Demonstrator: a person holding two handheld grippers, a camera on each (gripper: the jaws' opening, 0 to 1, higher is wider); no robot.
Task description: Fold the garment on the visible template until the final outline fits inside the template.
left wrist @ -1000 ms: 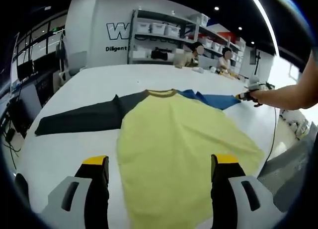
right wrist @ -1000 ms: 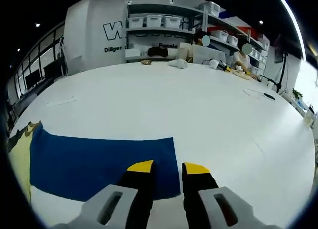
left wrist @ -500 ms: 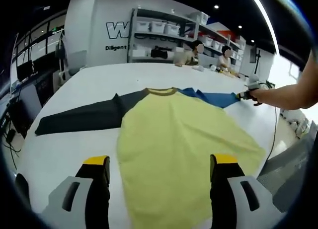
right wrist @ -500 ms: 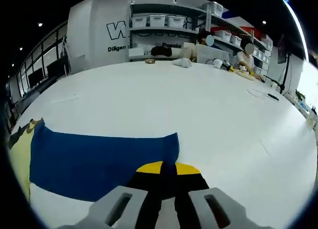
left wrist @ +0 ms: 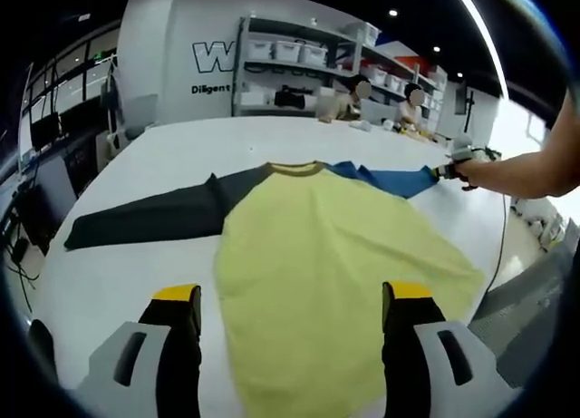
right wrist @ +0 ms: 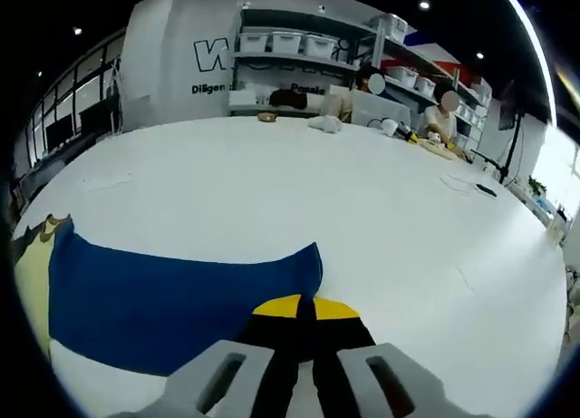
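Observation:
A long-sleeved shirt lies flat on the white table (left wrist: 163,146). Its body is yellow (left wrist: 317,255), with a dark grey sleeve (left wrist: 149,217) stretched to the left and a blue sleeve (left wrist: 394,180) to the right. My left gripper (left wrist: 290,300) hovers open over the shirt's lower hem, one jaw on each side of the yellow cloth. A person's arm (left wrist: 517,173) holds my right gripper (left wrist: 446,171) at the blue sleeve's cuff. In the right gripper view the right gripper (right wrist: 304,302) is shut on the cuff end of the blue sleeve (right wrist: 172,296), whose edge curves up slightly.
The table (right wrist: 272,182) stretches wide and white beyond the sleeve. Its right edge (left wrist: 494,255) runs close to the shirt's hem corner. Shelves with bins (left wrist: 299,64) stand at the back wall. Two people (left wrist: 349,101) sit at the far end among small items.
My right gripper has shut on the blue sleeve's cuff, and the cuff edge now rises a little. The left gripper and the shirt's body have not moved.

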